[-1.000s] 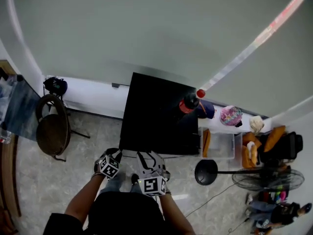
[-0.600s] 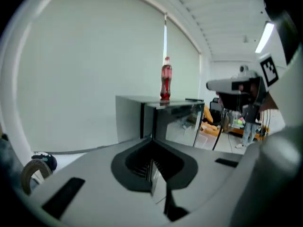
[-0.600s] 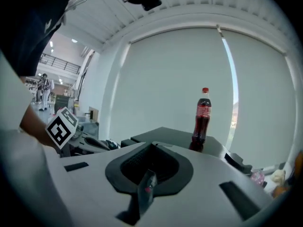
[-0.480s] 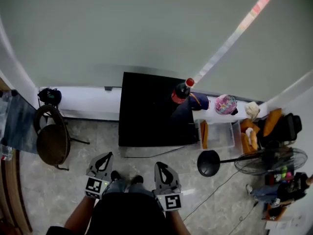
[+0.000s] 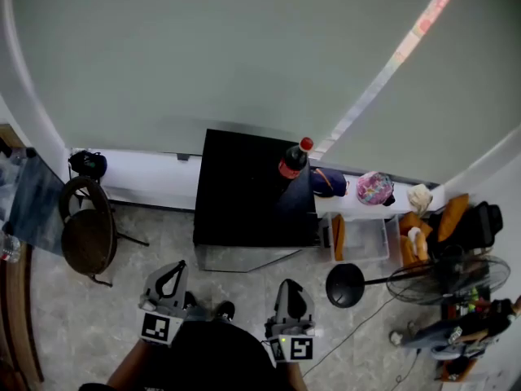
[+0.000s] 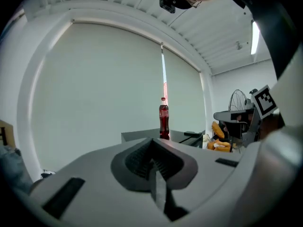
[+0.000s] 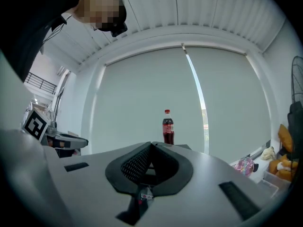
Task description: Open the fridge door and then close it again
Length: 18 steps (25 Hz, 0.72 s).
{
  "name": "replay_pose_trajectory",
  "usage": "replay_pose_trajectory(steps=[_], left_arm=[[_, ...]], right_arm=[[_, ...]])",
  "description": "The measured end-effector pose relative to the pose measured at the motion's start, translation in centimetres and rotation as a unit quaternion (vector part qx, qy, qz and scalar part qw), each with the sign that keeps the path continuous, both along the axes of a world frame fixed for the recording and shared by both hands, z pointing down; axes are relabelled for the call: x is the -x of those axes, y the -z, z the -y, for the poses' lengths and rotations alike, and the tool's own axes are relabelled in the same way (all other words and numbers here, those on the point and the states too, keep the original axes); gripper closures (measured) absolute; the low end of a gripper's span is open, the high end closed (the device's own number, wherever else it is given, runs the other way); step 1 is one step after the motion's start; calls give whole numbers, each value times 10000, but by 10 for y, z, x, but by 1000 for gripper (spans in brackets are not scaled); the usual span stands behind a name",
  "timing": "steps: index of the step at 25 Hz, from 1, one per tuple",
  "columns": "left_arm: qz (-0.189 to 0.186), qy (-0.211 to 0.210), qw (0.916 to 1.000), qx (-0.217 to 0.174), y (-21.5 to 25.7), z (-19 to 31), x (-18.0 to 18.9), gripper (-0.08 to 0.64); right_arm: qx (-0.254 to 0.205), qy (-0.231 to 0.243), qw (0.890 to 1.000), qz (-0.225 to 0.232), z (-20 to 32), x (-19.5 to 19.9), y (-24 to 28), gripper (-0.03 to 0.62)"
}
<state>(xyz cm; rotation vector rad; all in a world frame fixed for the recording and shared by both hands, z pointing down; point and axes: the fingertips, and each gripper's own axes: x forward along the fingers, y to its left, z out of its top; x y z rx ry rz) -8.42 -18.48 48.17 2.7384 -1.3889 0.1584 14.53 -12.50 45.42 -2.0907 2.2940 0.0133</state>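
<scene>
A low black fridge (image 5: 248,194) stands against the pale wall, its door looking closed from above. A cola bottle (image 5: 291,161) with a red cap stands on its top at the right rear. My left gripper (image 5: 171,270) and right gripper (image 5: 291,288) are held side by side in front of the fridge, well clear of it, both shut with nothing between the jaws. In the left gripper view, the shut left gripper (image 6: 153,148) points at the bottle (image 6: 164,118) and fridge top (image 6: 142,135). The right gripper view shows the same over the shut right gripper (image 7: 150,149), with the bottle (image 7: 168,127) ahead.
A round-backed chair (image 5: 85,230) stands left of the fridge. To the right are a clear bin (image 5: 368,239), a floor fan (image 5: 444,279) with a dark round base (image 5: 346,286), and orange items (image 5: 419,243). A low white ledge (image 5: 138,173) runs along the wall.
Both grippers have drawn back from the fridge front towards my body and risen. Their jaws have closed. They now sit wider apart.
</scene>
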Motion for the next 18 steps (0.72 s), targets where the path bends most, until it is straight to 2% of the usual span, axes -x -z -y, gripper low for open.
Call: replay_pose_trajectory(steps=[18], left_arm=[[213, -27, 9997, -64, 0, -6, -15, 552]], right_arm=[[-258, -52, 9995, -164, -12, -19, 11, 580]])
